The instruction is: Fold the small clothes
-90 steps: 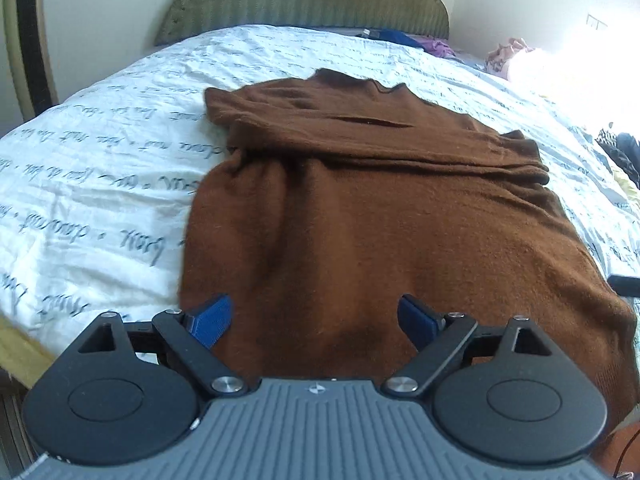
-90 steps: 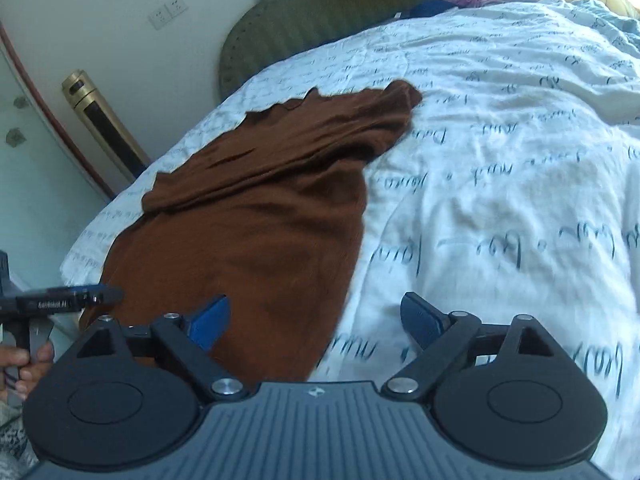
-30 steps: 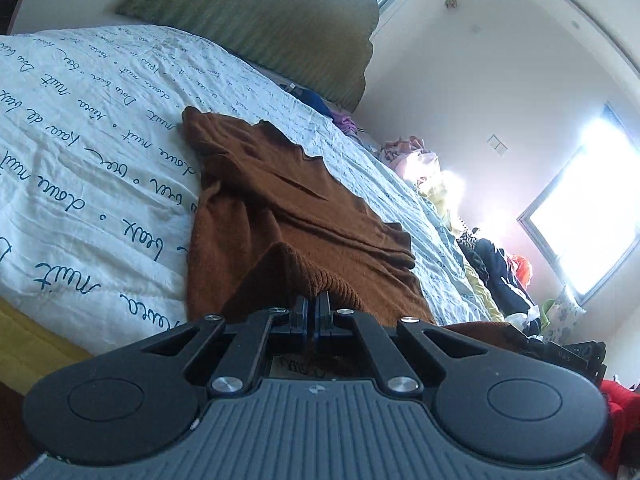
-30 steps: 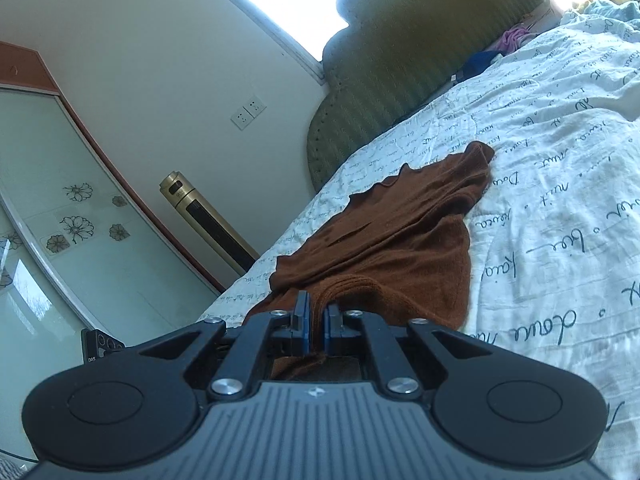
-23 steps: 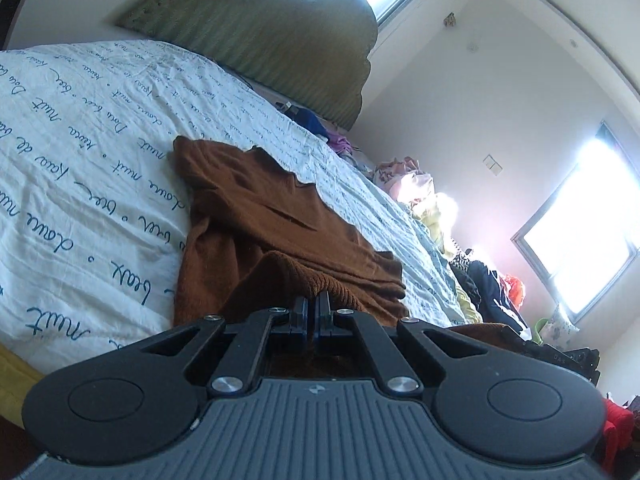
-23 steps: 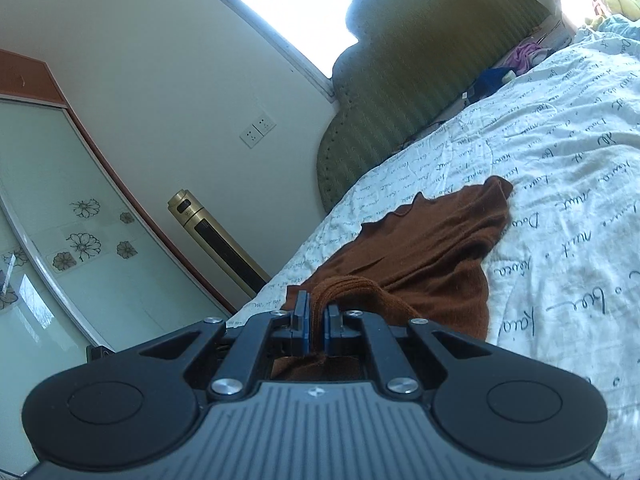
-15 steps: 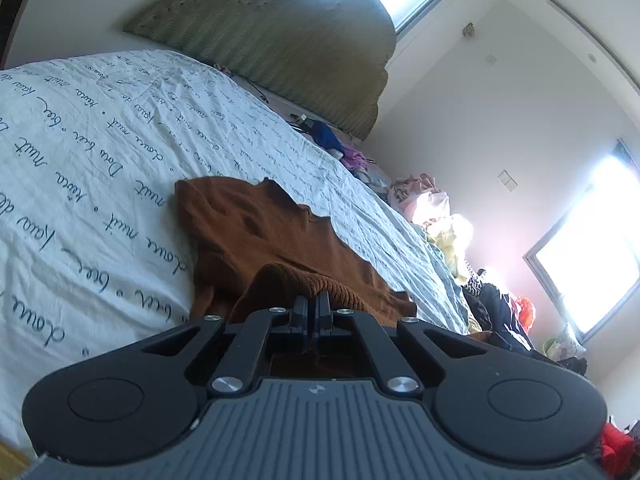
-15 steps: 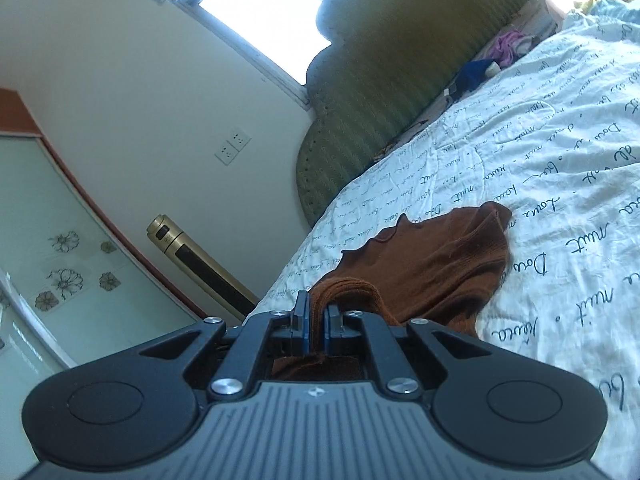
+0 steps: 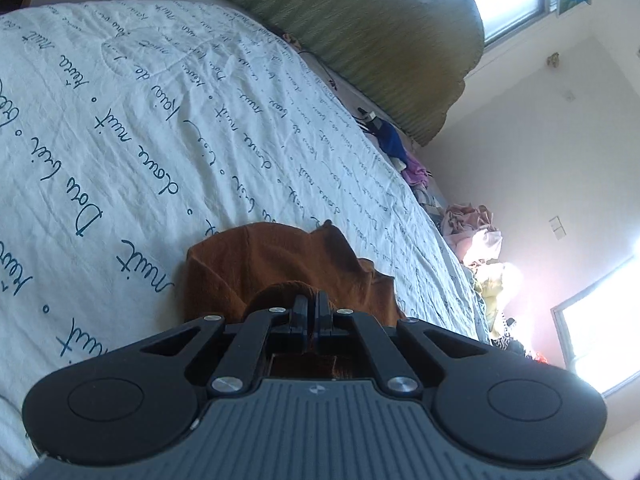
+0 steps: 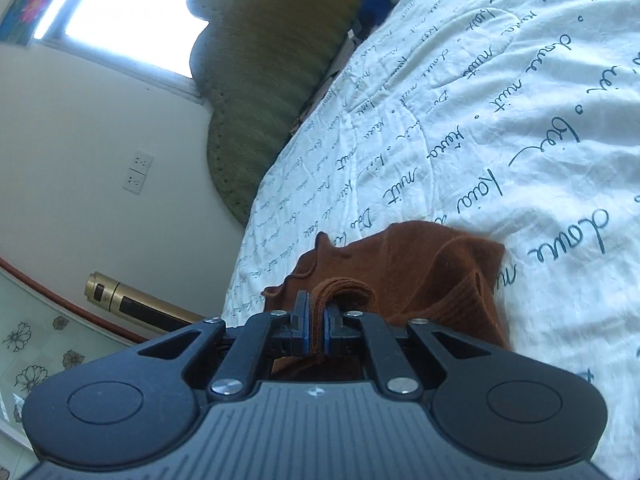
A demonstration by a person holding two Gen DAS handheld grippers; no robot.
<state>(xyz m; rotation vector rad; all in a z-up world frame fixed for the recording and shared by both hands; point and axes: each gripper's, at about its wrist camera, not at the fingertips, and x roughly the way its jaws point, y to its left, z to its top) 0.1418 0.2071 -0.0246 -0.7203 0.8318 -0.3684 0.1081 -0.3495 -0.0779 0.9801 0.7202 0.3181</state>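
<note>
We note the brown sweater [image 9: 276, 264] lying on the white bedspread [image 9: 140, 128] printed with blue script, well short of the green padded headboard [image 9: 360, 32]. From the headboard's side the garment ends in a rumpled edge; the near part rises off the bedspread into both tools.

Left gripper [image 9: 312, 312]: jaws pressed together on a rolled brown hem of the sweater, which bulges up just ahead of the fingertips. Fabric also shows in the gap under the linkage.

Right gripper [image 10: 314, 320]: blue pads nearly together, pinching a folded ribbed edge of the sweater [image 10: 420, 276]; the fold loops over the top of the pads.

In the right view we see a gold column unit [image 10: 132, 300] by the wall [image 10: 80, 140], well to the side of the headboard [image 10: 272, 60]. In the left view a pile of clothes [image 9: 476, 232] sits beyond the bedspread's far edge, past the headboard's end. Both views are strongly tilted.
</note>
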